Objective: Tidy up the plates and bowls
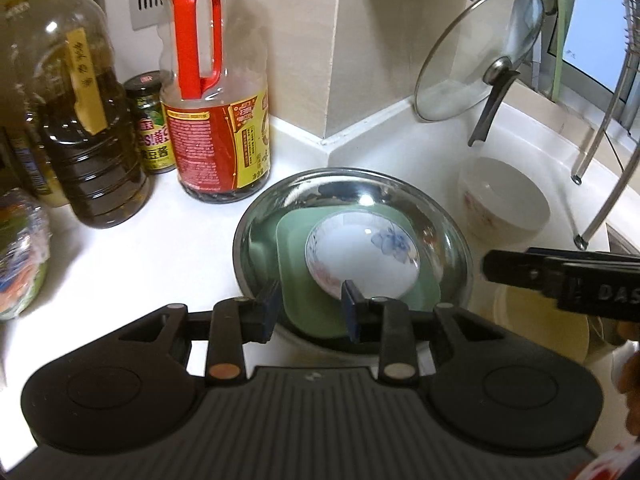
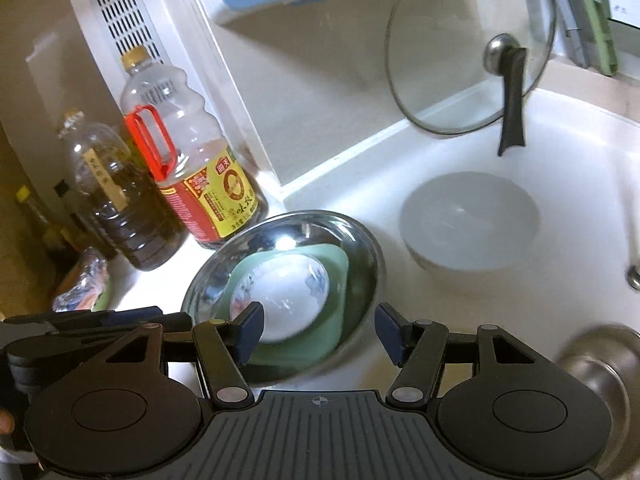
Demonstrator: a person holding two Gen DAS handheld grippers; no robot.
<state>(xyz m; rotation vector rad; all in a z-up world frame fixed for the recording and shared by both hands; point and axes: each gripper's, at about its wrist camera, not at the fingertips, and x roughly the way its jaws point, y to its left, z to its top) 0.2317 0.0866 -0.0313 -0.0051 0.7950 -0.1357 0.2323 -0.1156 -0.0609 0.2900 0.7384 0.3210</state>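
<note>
On the white counter [image 1: 132, 264], a nested stack: steel basin [image 1: 448, 216] at the bottom, a green square plate [image 1: 304, 312] inside it, and a white bowl with a blue flower print [image 1: 360, 256] seated on the plate. Same stack in the right wrist view: basin [image 2: 360, 240], green plate [image 2: 340, 264], flower bowl [image 2: 288, 292]. Nothing visible inside the flower bowl.

Right of the stack, apart from it, a white bowl with a pink pattern [image 1: 504, 204], upright and empty [image 2: 468, 224]. Behind that, a glass pot lid [image 1: 472, 52] leaning upright against the far wall [image 2: 460, 40]. At the near right, part of a second steel vessel [image 2: 600, 364], contents not discernible.

Far left of the basin, a clear bottle with a red handle [image 1: 216, 120], only a dark layer at its bottom; left of that a small green-labelled jar [image 1: 152, 124] and a large oil bottle [image 1: 92, 152], about half full of dark oil. At the far left edge, a crumpled plastic bag [image 1: 20, 256].

Left gripper [image 1: 310, 312] above the near rim of the basin, jaws narrowly parted, nothing pinched between them. Right gripper [image 2: 318, 328] also over the near side of the basin, jaws wide apart and empty; its black body enters the left wrist view from the right.
</note>
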